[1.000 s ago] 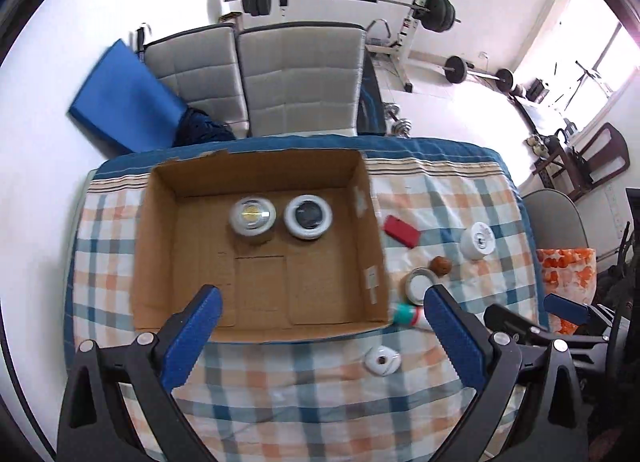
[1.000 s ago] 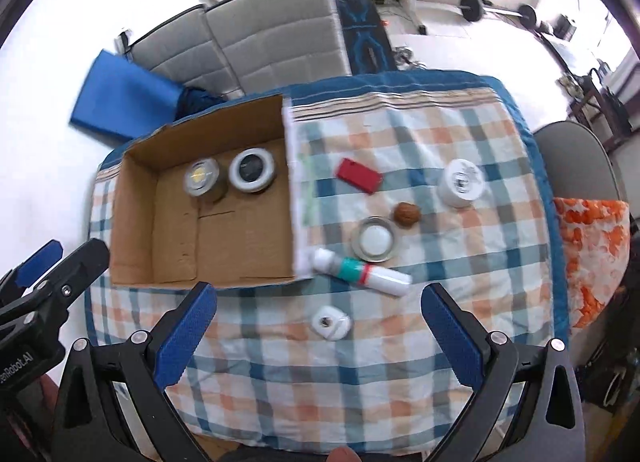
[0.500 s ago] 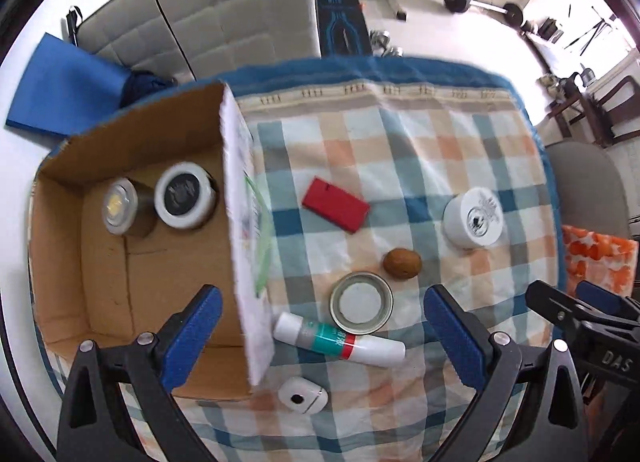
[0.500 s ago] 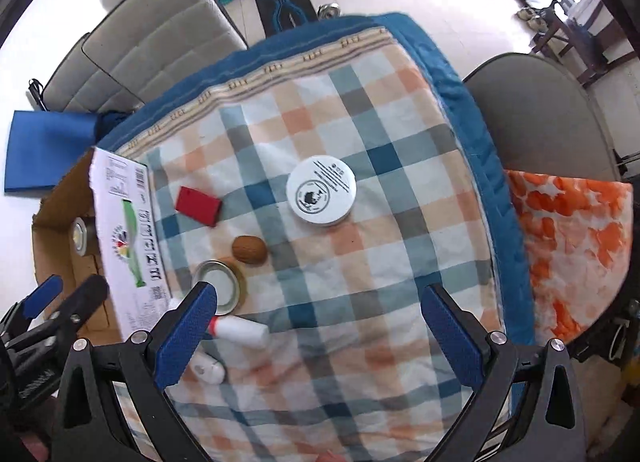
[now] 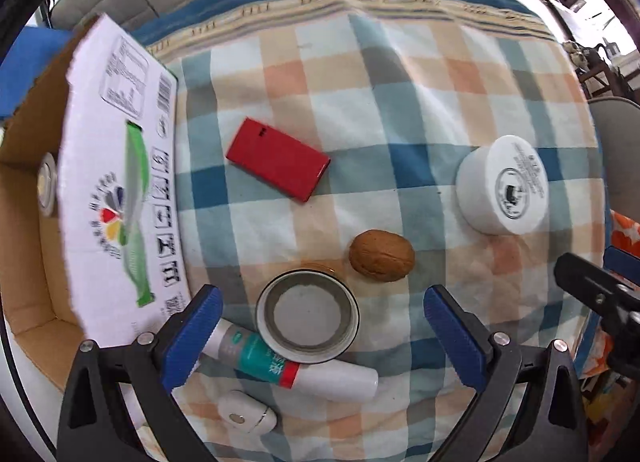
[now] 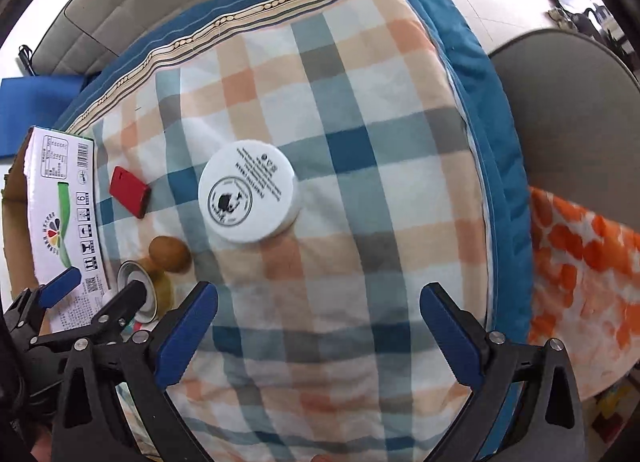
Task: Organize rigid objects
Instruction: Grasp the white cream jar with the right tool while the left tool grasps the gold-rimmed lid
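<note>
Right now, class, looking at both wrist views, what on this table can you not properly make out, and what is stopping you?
- Cardboard box interior: left wrist view, its printed wall hides all but one tin's edge.
- Tube: left wrist view, ends covered by the round lid and left gripper.
- White jar label: right wrist view, print too small and blurred.
- Round lid: right wrist view, partly behind the left gripper.

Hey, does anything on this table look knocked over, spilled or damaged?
Nothing spilled or visibly broken. The white tube lies on its side beside the round tin lid, and the white jar seems to be sitting upside down, label up.
</note>
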`<state>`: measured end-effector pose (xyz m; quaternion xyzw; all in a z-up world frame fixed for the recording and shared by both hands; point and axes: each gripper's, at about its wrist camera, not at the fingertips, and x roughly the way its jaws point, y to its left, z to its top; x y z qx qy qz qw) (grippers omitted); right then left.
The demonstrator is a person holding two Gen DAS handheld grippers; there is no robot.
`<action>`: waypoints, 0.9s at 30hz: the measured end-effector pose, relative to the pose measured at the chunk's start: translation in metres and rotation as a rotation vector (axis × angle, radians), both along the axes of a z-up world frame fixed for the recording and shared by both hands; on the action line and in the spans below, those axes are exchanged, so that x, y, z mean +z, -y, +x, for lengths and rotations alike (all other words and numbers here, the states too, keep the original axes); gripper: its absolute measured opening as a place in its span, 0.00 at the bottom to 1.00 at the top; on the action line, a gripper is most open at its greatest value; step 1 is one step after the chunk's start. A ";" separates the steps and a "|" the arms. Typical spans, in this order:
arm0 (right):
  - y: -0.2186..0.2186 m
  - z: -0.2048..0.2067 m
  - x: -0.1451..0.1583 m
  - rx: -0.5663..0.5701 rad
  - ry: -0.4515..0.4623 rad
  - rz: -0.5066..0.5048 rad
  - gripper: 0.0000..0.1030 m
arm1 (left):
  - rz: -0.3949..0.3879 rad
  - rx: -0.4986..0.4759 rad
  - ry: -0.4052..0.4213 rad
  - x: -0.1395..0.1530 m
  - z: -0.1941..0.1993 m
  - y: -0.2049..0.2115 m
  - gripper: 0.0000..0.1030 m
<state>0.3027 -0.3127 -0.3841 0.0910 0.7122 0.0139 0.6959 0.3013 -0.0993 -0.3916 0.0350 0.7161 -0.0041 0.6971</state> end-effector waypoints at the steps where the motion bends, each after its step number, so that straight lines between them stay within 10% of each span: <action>1: -0.001 0.005 -0.002 0.010 -0.002 0.002 1.00 | -0.003 0.017 -0.016 -0.006 0.001 -0.002 0.99; 13: -0.018 0.037 -0.014 0.129 -0.003 0.014 1.00 | -0.014 0.053 -0.134 -0.052 0.001 -0.014 0.60; 18: -0.025 0.045 -0.032 0.102 -0.026 0.047 0.99 | -0.049 0.106 -0.071 -0.045 0.007 -0.016 0.60; 27: -0.052 0.062 -0.075 0.035 -0.116 0.120 0.70 | -0.052 0.128 -0.080 -0.051 0.018 -0.015 0.60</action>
